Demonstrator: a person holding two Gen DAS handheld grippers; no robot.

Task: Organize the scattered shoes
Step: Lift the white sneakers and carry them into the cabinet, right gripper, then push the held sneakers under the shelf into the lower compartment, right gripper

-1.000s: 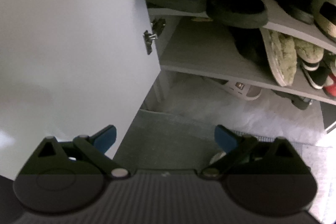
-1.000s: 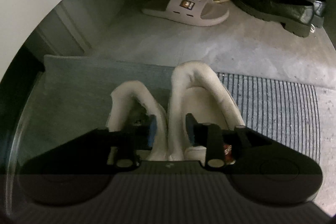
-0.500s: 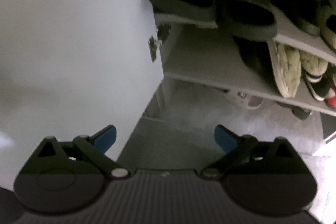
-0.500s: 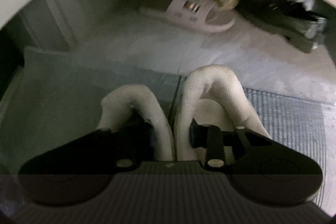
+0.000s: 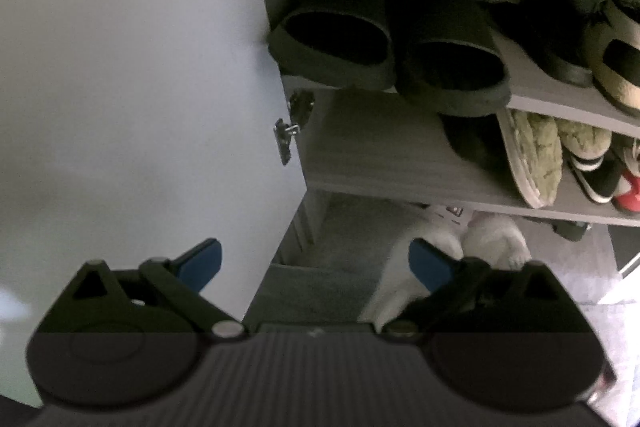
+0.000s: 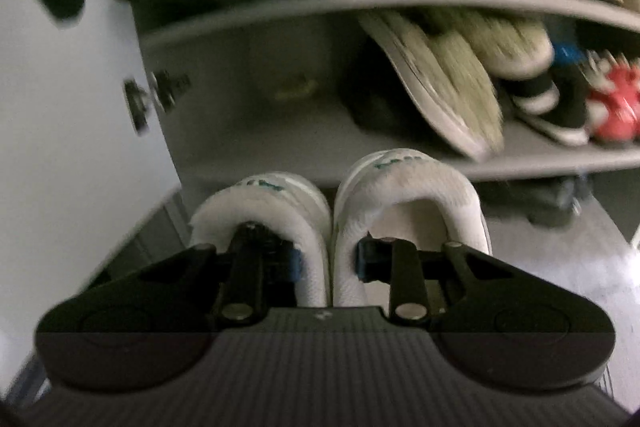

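A pair of white sneakers [image 6: 408, 179] hangs side by side in front of the shoe cabinet, heels toward the camera. My right gripper [image 6: 328, 263] has one finger inside each shoe. Its jaws are closing and pinch the two inner collars together between the pads. The pair is off the floor, about level with the lower shelf [image 6: 280, 131]. In the left wrist view the same sneakers [image 5: 496, 239] show low on the right. My left gripper [image 5: 314, 263] stands wide open with nothing between its blue pads, in front of the cabinet's left side.
The open white cabinet door [image 5: 120, 107] with its hinge [image 5: 290, 125] fills the left. Black slides [image 5: 332, 43] sit on the middle shelf. Fuzzy green slippers [image 5: 536, 155], black-and-white shoes and a red shoe [image 5: 632, 191] crowd the lower shelf's right. A grey mat [image 5: 320, 287] lies below.
My right gripper closed on the white sneakers and lifted them off the mat toward the shelves. The pair came into the left wrist view, which tilted up slightly.
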